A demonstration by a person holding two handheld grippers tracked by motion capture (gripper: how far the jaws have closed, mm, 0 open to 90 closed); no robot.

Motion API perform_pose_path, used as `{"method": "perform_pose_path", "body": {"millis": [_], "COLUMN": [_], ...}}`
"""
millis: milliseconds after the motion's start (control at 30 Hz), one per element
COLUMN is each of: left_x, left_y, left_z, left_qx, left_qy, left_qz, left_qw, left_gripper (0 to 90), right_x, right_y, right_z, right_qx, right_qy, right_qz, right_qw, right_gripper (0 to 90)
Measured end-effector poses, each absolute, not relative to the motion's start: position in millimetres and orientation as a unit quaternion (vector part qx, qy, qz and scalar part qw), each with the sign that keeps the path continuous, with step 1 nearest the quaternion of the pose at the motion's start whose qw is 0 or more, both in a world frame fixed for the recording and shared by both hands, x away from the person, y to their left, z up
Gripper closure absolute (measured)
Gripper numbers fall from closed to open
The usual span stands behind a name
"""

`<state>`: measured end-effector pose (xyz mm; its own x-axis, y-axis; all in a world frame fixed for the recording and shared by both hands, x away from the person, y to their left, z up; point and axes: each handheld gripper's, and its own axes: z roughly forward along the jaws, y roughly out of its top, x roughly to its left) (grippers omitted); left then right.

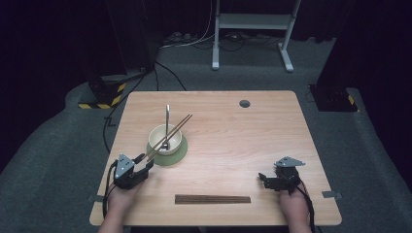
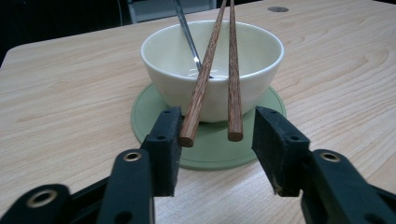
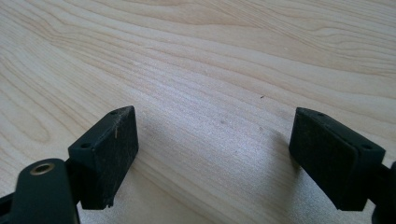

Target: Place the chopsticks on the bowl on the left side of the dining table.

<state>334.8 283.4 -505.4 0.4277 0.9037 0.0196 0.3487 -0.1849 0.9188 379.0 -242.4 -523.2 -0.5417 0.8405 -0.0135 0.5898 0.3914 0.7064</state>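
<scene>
Dark room, pale wood worktop [image 1: 272, 145]. Chopsticks [image 2: 219, 70] lean across cream bowl [image 2: 163, 51], near ends poking out between left gripper [image 2: 212, 140] jaws; jaws spread, left pad apparently touching one stick, other stick clear, no pinch yet. Metal utensil [image 2: 187, 32] stands in bowl; bowl on green coaster [image 2: 140, 116]. Best: close evenly on both sticks, lift along their slope, avoid tipping bowl. Right gripper [image 3: 212, 154] jaws spread, nothing between, over bare wood at near right. Dark wooden strip [image 1: 213, 199] near edge; open room right.

L gripper [image 1: 145, 167] part-open, R gripper [image 1: 265, 179] wide (low).
</scene>
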Motion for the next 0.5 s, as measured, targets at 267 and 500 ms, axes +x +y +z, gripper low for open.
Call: {"method": "perform_pose_path", "body": {"millis": [267,500], "left_x": [334.7,334.5], "left_y": [280.2,278.9], "left_z": [-505.8,-506.0], "left_qx": [0.716,0.719], "left_qy": [0.429,0.422], "left_qz": [0.312,0.309], "left_qw": [0.454,0.458], "left_gripper": [65.5,74.6], "right_x": [379.0,379.0], "right_y": [-242.3,-242.4], "right_z": [-523.2,-523.1], "right_qx": [0.440,0.440], "right_qy": [0.813,0.812], "right_qz": [0.333,0.333], "right_qw": [0.189,0.188], "right_gripper": [15.6,15.6]}}
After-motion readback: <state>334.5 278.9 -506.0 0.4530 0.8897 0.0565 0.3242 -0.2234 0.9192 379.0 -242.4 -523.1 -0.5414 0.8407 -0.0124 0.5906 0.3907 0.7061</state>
